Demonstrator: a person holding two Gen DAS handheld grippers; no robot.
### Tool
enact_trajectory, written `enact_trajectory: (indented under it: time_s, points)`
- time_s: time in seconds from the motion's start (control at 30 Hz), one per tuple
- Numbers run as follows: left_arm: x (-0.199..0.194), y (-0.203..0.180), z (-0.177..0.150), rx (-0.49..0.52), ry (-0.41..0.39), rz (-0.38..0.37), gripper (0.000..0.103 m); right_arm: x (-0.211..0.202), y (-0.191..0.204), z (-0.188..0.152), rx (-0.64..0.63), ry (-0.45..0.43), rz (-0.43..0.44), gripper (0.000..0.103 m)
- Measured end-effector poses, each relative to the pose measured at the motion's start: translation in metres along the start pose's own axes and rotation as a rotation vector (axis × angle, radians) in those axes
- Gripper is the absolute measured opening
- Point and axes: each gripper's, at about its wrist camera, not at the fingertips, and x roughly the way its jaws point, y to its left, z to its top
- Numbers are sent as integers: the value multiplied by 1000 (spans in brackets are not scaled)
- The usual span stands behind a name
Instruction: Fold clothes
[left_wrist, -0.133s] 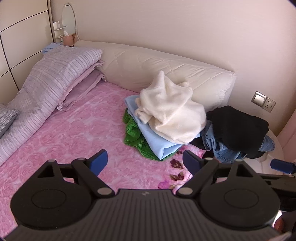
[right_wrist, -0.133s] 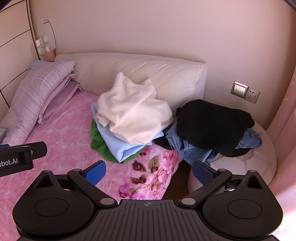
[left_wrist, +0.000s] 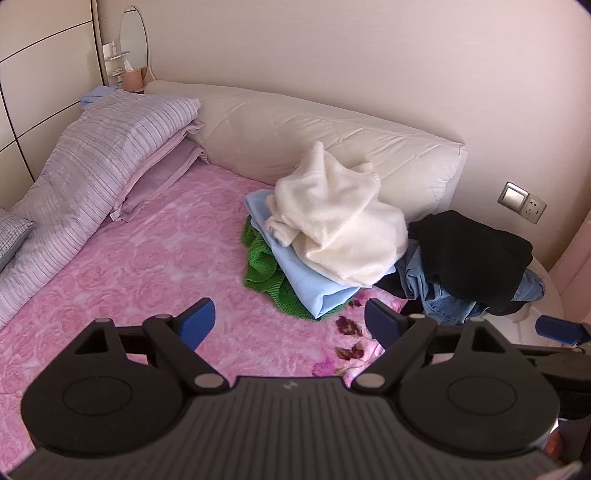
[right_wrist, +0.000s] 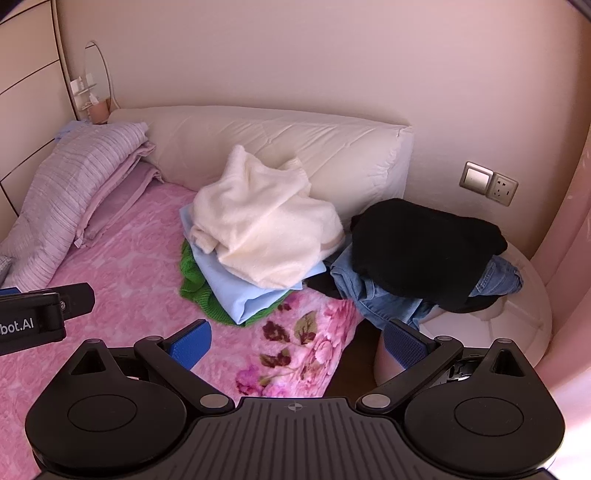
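- Two grippers, left gripper (left_wrist: 290, 321) and right gripper (right_wrist: 297, 341), spread wide, grasping nothing.
- Cream sweater (left_wrist: 336, 218) tops blue shirt (left_wrist: 306, 273) and green knit (left_wrist: 262, 266).

The right gripper (right_wrist: 297, 338) hung above the pink floral bedspread (right_wrist: 122, 258) with its jaws wide apart and nothing between the blue pads (right_wrist: 190, 341). A cream sweater (right_wrist: 262, 225) lay on a light blue garment (right_wrist: 236, 291), which rested on a green knit (right_wrist: 195, 284). Beside the bed, a black garment (right_wrist: 421, 247) covered blue jeans (right_wrist: 384, 299) on a white round stool (right_wrist: 517, 325). The left gripper (right_wrist: 44, 314) entered at the left edge.
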Motion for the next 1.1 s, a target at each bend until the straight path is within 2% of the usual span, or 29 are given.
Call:
enact_trajectory:
  time_s: [0.17, 0.43, 1.1]
  points:
    - [1, 1, 2, -2, -1, 1, 86, 1, 3, 2, -2, 3, 0, 103]
    - [1, 29, -11, -34, -10, -30, 86, 3, 16, 4, -14, -5, -2, 103]
    - [11, 65, -10, -32, -1, -56, 86, 9, 48, 6, 1, -13, -38, 103]
